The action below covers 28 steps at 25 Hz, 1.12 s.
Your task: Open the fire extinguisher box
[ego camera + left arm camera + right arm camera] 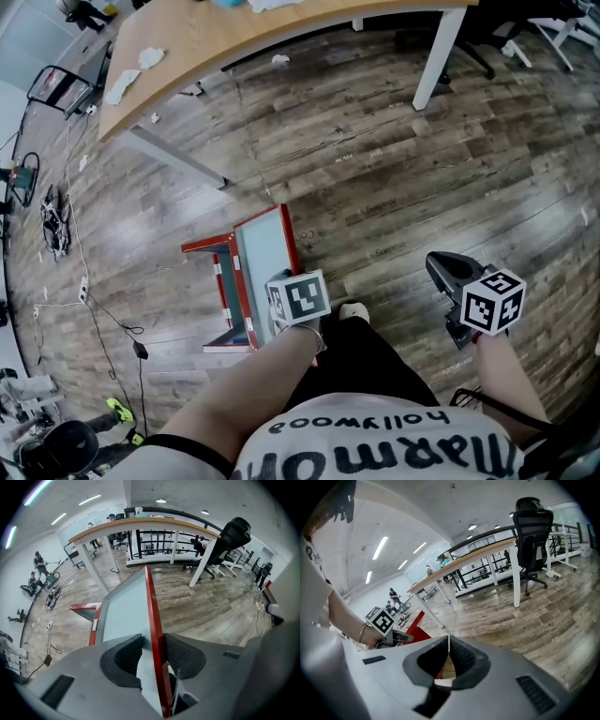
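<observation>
The red fire extinguisher box (207,245) stands on the wooden floor with its door (264,251) swung out. The door is a grey pane in a red frame. My left gripper (284,314) is shut on the door's free edge. In the left gripper view the black pads (127,654) press on both sides of the red frame (152,611), and the box body (85,611) lies beyond to the left. My right gripper (448,274) hangs apart on the right, above bare floor. Its jaws are shut with nothing between them (449,639).
A wooden desk (281,37) on white legs stands further ahead, with an office chair (234,536) beside it. Cables (54,225) trail along the floor at the left. Several people (40,569) are far off. My shoe (353,311) is next to the door.
</observation>
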Tool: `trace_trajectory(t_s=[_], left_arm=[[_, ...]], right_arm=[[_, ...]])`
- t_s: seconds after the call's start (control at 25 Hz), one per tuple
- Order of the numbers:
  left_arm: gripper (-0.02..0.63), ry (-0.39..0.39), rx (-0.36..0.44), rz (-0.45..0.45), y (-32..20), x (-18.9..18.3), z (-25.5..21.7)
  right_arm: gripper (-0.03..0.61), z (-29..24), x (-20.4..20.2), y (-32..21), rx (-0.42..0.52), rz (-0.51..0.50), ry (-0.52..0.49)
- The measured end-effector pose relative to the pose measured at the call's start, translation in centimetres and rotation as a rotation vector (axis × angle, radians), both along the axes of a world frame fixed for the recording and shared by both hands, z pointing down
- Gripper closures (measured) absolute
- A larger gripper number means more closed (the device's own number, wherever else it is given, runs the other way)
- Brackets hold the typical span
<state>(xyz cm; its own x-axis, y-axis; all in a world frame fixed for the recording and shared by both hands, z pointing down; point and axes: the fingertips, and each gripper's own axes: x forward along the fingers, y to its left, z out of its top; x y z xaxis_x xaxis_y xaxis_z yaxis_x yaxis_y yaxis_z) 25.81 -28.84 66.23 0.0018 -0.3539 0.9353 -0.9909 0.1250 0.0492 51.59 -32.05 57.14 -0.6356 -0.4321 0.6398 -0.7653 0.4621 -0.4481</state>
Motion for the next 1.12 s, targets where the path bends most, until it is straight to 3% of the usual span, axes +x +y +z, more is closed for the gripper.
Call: trace_trajectory(t_s=[0.6,0.84,1.0,1.12], left_arm=[[0.466,0.001,0.044,-0.012,-0.3,-0.2,-1.5],[0.463,0.006,0.056,-0.049,-0.4,-1.1,-3.9],[0.465,0.042,0.095,-0.023,-1.4,-0.8,-5.1],[0.465,0.026,0.107,-0.024,-1.8,-1.3,-6.7]], right_arm=[[0.566,-0.1,0.2,0.7,-0.01,-0.005,-0.011],[0.566,-1.4,0.2,0.6,0.003,0.006,-0.016],[0.566,-3.0,-0.3,-0.1,0.027,0.007,-0.016],[0.566,-4.1,-0.9,-0.2,0.042,0.0,-0.017]])
